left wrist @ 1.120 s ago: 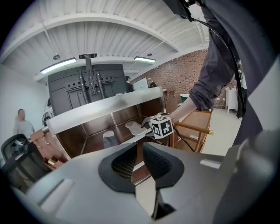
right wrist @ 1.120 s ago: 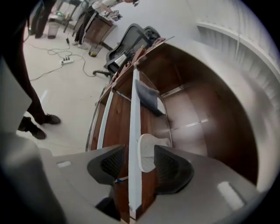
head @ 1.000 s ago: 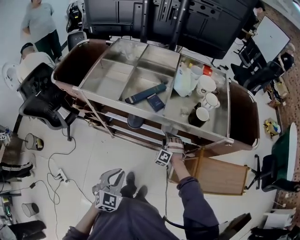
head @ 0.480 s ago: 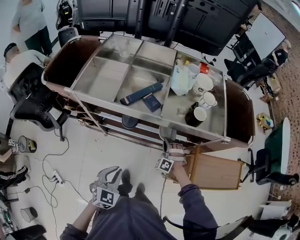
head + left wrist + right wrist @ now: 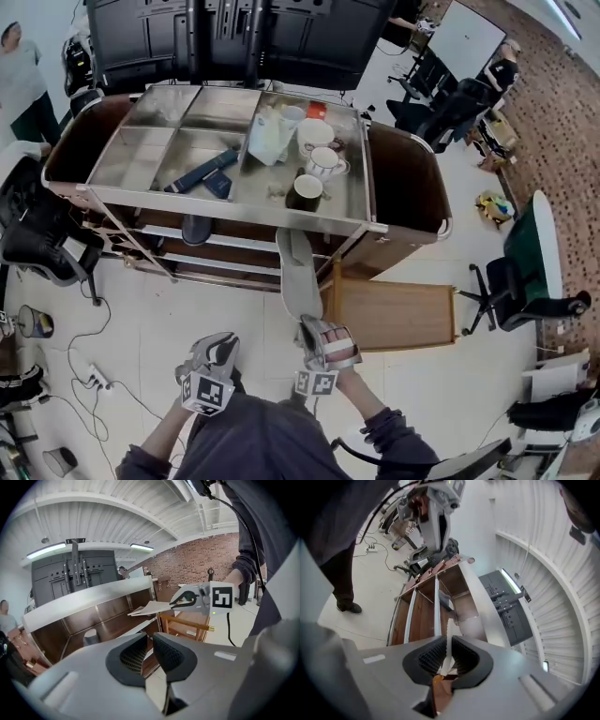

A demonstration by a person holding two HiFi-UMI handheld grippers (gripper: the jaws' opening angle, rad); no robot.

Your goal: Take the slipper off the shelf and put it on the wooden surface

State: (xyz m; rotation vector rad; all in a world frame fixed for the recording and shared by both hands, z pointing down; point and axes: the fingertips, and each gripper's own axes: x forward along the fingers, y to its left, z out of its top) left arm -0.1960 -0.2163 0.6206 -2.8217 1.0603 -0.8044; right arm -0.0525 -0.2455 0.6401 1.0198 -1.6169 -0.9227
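A pale grey slipper (image 5: 298,277) hangs in the air in front of the cart's shelves (image 5: 225,251), sole edge-on. My right gripper (image 5: 314,328) is shut on its near end. The right gripper view shows the thin slipper (image 5: 449,634) pinched between the pads. From the left gripper view it sticks out flat (image 5: 150,607) from the right gripper (image 5: 187,599). The wooden surface (image 5: 398,314), a low board, lies just right of the slipper. My left gripper (image 5: 217,349) hangs low at the left, its jaws together and empty.
The steel-topped cart (image 5: 141,192) carries mugs (image 5: 317,161), a jug and dark books (image 5: 202,169). A dark slipper (image 5: 195,228) stays on a lower shelf. Office chairs (image 5: 511,286) stand on the right, cables and a chair (image 5: 37,239) on the left. A person (image 5: 21,80) stands far left.
My right gripper closed on the slipper at the shelf and drew it back toward me, out of the cart. The head view has swung right. The left gripper hardly moved.
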